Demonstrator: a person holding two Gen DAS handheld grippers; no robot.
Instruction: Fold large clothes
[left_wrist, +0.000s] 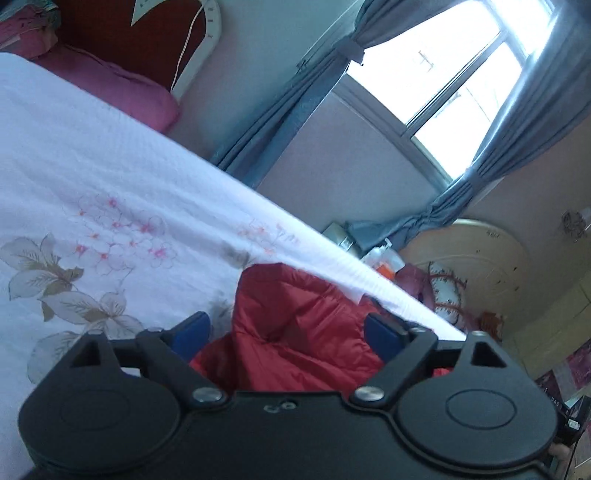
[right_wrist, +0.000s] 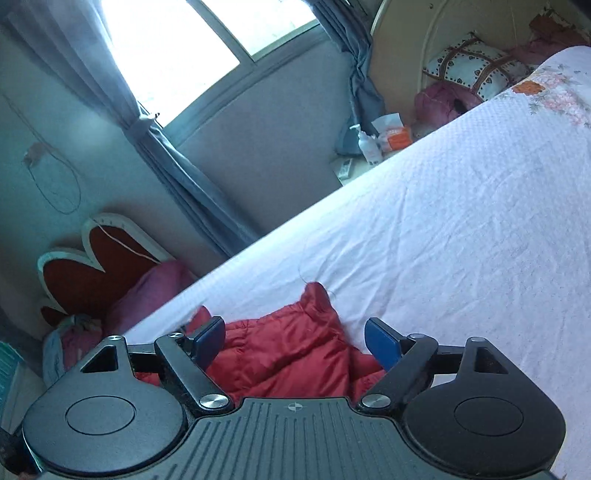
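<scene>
Left gripper (left_wrist: 288, 334) & right gripper (right_wrist: 295, 341): wide open, gripping nothing, red quilted jacket (left_wrist: 295, 325) at 12. Prob light, puffy, slick; pinch seams/hem.

We see a big bed (left_wrist: 74, 155) with a white sheet (right_wrist: 443, 229) on it. The sheet has pink and brown flowers (left_wrist: 122, 236) printed on it. A puffy red jacket (left_wrist: 295, 325) lies bunched up on the sheet. A pink pillow (left_wrist: 125, 92) rests at one end.
</scene>
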